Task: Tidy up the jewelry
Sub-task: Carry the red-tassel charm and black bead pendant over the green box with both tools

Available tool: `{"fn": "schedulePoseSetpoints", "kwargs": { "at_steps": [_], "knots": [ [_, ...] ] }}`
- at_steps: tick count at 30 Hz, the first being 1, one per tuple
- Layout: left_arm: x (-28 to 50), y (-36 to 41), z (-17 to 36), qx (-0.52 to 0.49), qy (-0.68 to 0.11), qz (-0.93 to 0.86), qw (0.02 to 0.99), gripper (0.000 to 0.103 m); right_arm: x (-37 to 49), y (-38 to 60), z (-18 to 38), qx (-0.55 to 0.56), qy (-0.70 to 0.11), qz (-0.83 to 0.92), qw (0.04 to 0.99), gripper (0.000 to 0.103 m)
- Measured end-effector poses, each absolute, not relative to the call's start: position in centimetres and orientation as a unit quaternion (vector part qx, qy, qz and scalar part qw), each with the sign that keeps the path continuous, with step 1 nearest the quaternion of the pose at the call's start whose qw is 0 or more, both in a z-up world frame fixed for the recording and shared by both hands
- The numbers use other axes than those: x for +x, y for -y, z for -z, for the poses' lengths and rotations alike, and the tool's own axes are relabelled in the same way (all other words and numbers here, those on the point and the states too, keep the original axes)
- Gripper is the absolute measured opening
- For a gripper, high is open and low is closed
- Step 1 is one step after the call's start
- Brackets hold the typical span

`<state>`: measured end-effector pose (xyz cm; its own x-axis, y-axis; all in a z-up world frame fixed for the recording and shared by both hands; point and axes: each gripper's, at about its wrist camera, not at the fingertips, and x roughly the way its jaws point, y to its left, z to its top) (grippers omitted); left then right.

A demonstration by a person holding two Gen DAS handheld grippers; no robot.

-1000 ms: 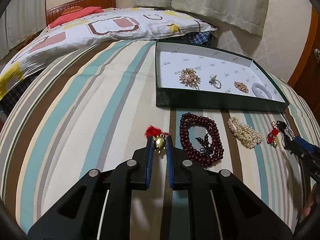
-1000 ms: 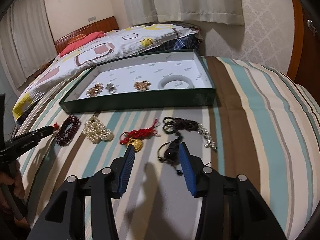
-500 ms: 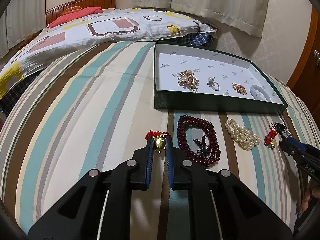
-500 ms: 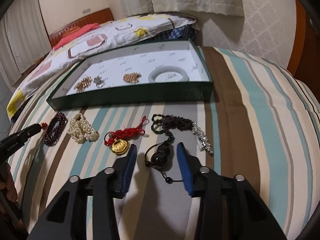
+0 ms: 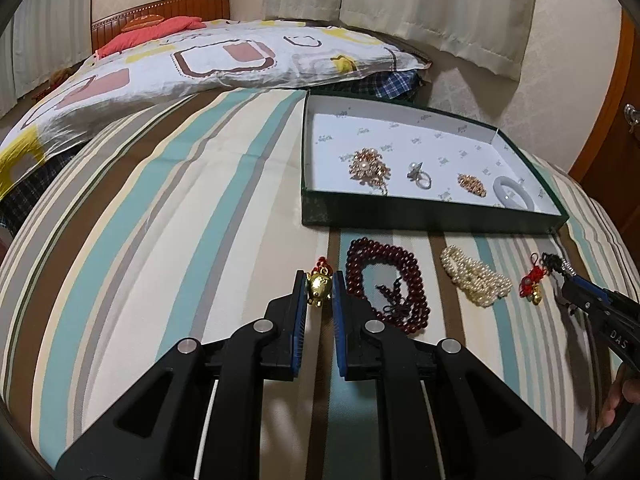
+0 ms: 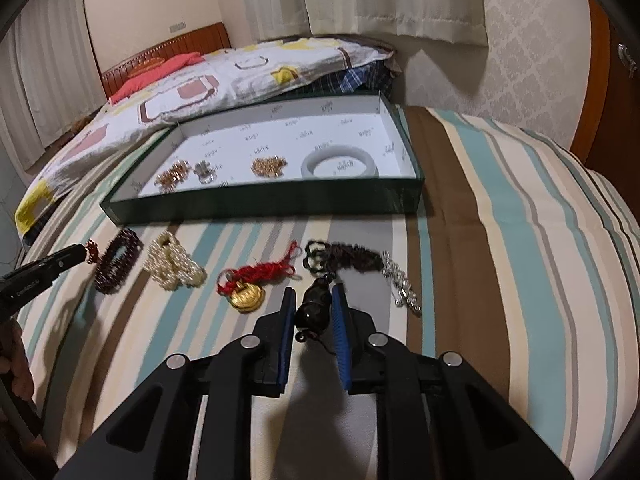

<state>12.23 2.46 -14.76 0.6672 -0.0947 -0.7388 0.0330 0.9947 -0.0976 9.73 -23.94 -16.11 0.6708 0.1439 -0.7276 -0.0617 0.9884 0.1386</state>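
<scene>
My left gripper (image 5: 319, 286) is shut on a small gold charm with a red cord (image 5: 319, 287), held just above the striped bedcover. My right gripper (image 6: 313, 306) is shut on a black gourd pendant (image 6: 314, 308) whose dark cord (image 6: 344, 258) trails on the cover. A green tray (image 5: 432, 220) with a white floor holds a pearl brooch (image 5: 366, 168), a ring (image 5: 419, 176), a small gold brooch (image 5: 471, 184) and a white bangle (image 6: 340, 164). A dark red bead string (image 5: 384, 292), a pearl string (image 5: 476, 278) and a gold charm on red cord (image 6: 248, 294) lie before the tray.
A silver chain (image 6: 400, 280) lies right of the black cord. A patterned quilt (image 5: 180, 68) covers the far part of the bed. A wooden door (image 5: 616, 128) stands at the right. Curtains (image 5: 400, 4) hang behind.
My right gripper moved forward over the black pendant and closed on it. My left gripper kept hold of the gold charm and rose slightly, pulling back from the tray.
</scene>
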Motion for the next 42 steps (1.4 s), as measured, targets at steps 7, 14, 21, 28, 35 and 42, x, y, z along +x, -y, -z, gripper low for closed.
{"fn": "schedulePoseSetpoints", "kwargs": {
  "at_steps": [7, 14, 21, 28, 35, 42],
  "knots": [
    [12.2, -2.1, 13.2, -0.047, -0.393, 0.045, 0.917, 0.013, 9.6, 24.2, 13.5, 0.057, -0.368, -0.061, 0.926, 0.019],
    [12.6, -1.3, 11.2, -0.049, -0.372, 0.060, 0.925, 0.013, 9.8, 24.0, 11.4, 0.059, -0.342, -0.068, 0.935, 0.019],
    [14.2, 0.0, 9.2, -0.052, -0.353, 0.082, 0.931, 0.013, 11.4, 24.0, 9.3, 0.057, -0.312, -0.076, 0.945, 0.019],
    [17.2, 1.8, 7.2, -0.048, -0.325, 0.096, 0.940, 0.013, 15.2, 24.2, 7.1, 0.055, -0.276, -0.080, 0.956, 0.019],
    [22.2, 3.2, 7.1, -0.047, -0.316, 0.097, 0.943, 0.013, 19.7, 23.7, 7.2, 0.044, -0.261, -0.081, 0.961, 0.019],
    [28.5, 4.3, 10.0, -0.036, -0.351, 0.086, 0.932, 0.013, 24.8, 24.1, 9.9, 0.043, -0.291, -0.083, 0.952, 0.019]
  ]
}}
